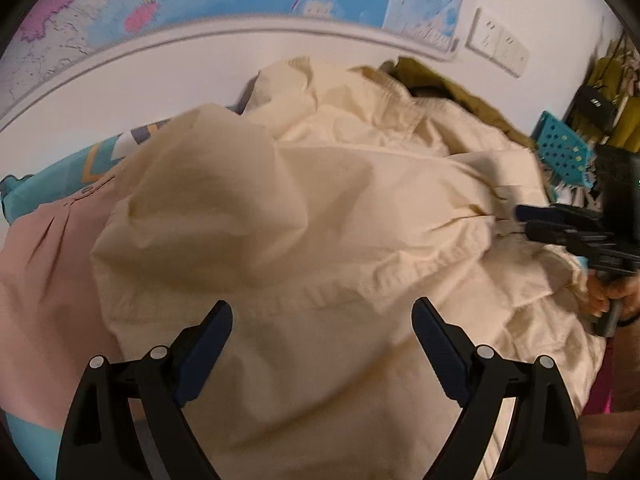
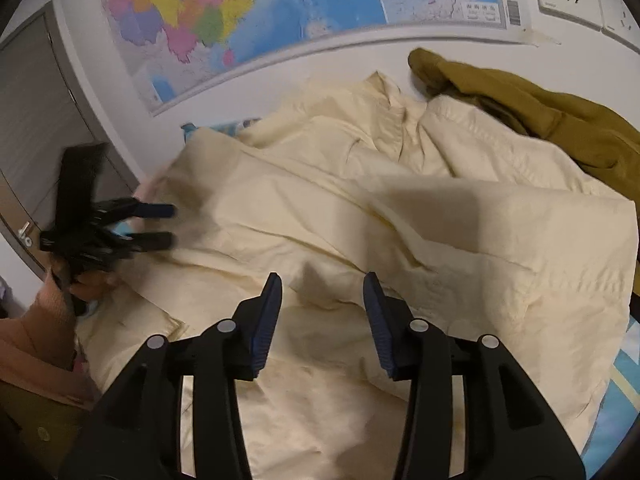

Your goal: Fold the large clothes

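A large cream garment (image 1: 320, 208) lies crumpled over the bed, and fills the middle of the right wrist view (image 2: 400, 220) too. My left gripper (image 1: 322, 316) is open and empty, its jaws wide apart just above the garment's seamed hem. It also shows at the left of the right wrist view (image 2: 170, 226), jaws apart at the garment's left edge. My right gripper (image 2: 322, 284) is open and empty over the cloth. In the left wrist view the right gripper (image 1: 520, 220) sits at the garment's right edge, its jaws close together there.
An olive garment (image 2: 540, 120) lies at the back right against the wall. A pink garment (image 1: 44, 272) lies at the left. A map (image 2: 280, 12) and wall sockets (image 1: 498, 42) are on the wall. A teal perforated object (image 1: 564, 152) stands at the right.
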`<state>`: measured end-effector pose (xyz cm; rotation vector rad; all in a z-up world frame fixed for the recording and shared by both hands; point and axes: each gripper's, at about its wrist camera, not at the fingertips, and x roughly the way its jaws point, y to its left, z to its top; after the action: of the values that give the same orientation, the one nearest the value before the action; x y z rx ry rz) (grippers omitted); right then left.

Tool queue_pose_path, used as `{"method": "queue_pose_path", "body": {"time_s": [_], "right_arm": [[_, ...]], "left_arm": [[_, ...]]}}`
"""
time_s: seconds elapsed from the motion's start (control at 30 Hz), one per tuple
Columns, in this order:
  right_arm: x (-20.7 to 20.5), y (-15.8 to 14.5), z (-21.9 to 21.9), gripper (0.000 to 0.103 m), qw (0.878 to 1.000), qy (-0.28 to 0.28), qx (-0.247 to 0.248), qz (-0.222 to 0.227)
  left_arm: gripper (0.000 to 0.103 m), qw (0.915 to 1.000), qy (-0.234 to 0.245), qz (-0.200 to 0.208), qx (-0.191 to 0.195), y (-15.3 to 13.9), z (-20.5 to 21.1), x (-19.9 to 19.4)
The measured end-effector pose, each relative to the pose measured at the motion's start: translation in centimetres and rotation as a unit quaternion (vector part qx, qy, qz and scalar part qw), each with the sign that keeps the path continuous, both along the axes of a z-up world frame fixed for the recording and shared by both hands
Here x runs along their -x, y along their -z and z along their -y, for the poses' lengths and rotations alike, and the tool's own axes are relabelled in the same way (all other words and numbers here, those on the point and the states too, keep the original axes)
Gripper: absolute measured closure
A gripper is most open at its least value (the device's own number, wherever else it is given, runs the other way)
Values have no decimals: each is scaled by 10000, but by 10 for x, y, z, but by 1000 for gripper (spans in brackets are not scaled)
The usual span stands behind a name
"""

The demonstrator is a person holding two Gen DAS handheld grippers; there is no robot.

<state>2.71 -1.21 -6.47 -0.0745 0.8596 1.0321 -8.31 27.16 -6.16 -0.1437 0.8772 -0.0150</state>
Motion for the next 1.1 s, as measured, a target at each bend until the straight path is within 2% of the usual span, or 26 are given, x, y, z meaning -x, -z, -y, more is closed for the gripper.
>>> {"method": "queue_pose_path", "body": {"time_s": [0.07, 0.13, 0.17, 0.23, 0.3, 0.43, 0.63, 0.8, 0.9, 1.0, 1.1], "right_arm": [[-11, 20, -3, 61, 9992, 122, 317, -199], [-20, 35, -2, 61, 9979, 190, 307, -542], [-22, 36, 0, 62, 9979, 232, 209, -569], [-17, 26, 5, 57, 9984, 263, 93, -482], [-9, 14, 13, 42, 9988, 248, -122, -401], [17, -11, 50, 40, 9976, 262, -579, -289], [51, -15, 126, 30, 9932, 845, -744, -301], [62, 12, 188, 23, 9815, 1517, -878, -771], [68, 34, 214, 20, 9735, 1801, -894, -1093], [72, 51, 226, 18, 9684, 1819, -1013, -1374], [78, 60, 226, 15, 9678, 1687, -1124, -1493]], "left_arm": [[15, 9999, -2, 138, -11, -5, 2, 14], [15, 9997, -14, 253, 23, -10, 0, 29], [15, 9996, -52, 288, 14, -12, -2, 36], [14, 9991, -130, 405, -23, -16, -6, 55], [14, 9986, -237, 478, -7, -18, -10, 72], [12, 9976, -517, 465, 74, -13, -21, 111], [11, 9933, -940, 244, 635, 16, -38, 152], [11, 9871, -870, -8, 1344, 41, -38, 170], [8, 9862, -872, 0, 1407, 49, -29, 173], [7, 9844, -603, 2, 1655, 51, -17, 171], [7, 9842, -420, -19, 1719, 52, -4, 166]]}}
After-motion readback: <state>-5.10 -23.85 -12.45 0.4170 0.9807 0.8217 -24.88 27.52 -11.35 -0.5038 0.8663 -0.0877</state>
